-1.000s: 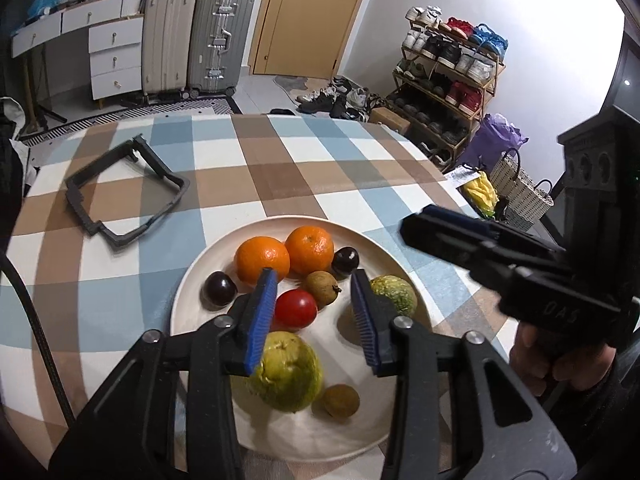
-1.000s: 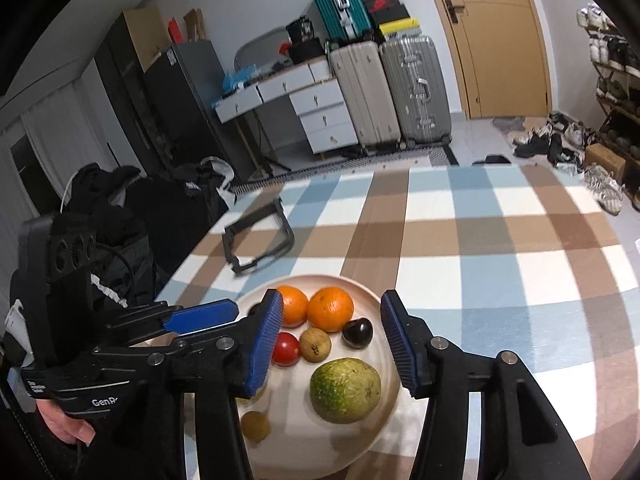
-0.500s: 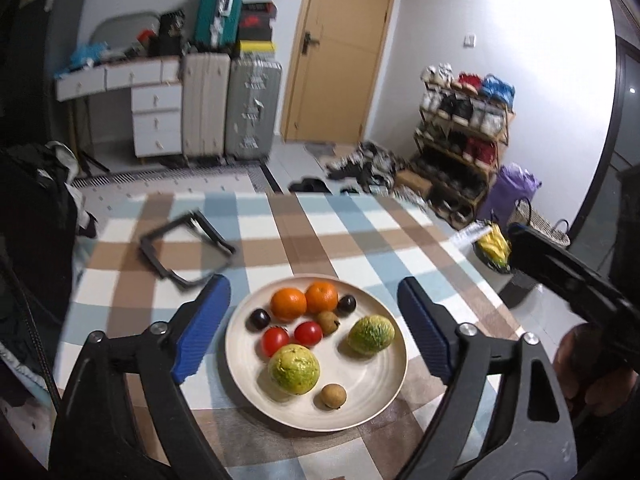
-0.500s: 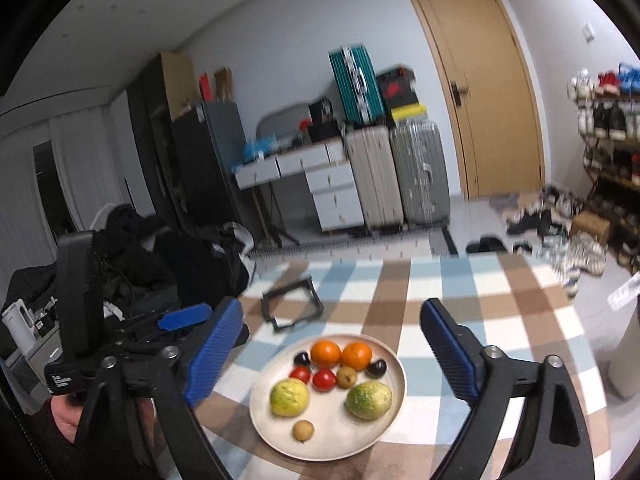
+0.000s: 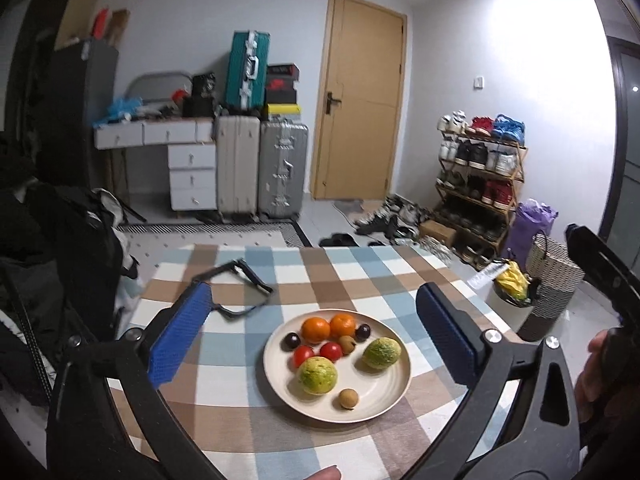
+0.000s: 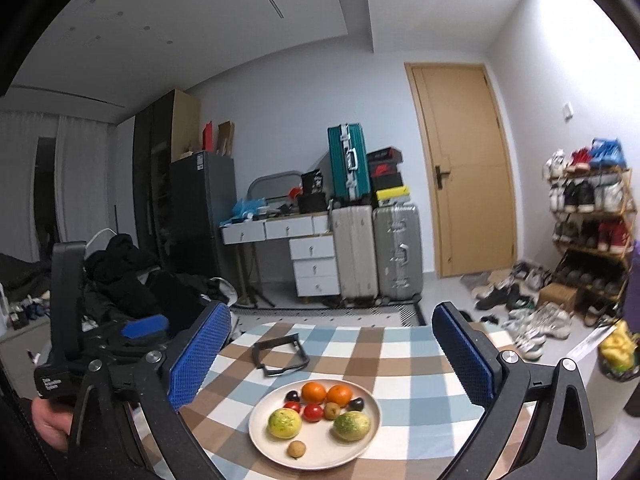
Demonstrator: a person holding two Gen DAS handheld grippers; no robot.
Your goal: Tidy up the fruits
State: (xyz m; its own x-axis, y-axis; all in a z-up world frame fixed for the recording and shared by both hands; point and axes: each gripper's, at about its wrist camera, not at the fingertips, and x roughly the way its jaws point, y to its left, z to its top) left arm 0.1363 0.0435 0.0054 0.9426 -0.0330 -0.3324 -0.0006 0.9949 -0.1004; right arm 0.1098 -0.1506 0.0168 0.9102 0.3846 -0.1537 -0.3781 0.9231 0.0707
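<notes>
Dim indoor light, white glare on the right wall, strong fisheye bending and dark corners.

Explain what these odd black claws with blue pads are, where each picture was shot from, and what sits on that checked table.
They are hand-held grabbing tools, one in each of a person's hands, each carrying a camera that looks out between its two fingers. One picture is from the left claw, the other from the right claw. Both are open and hold nothing. On the checked table sits a cream plate with two oranges, two tomatoes, two dark plums, two big green-yellow fruits and two small brown ones. Behind it lies a black frame.
</notes>
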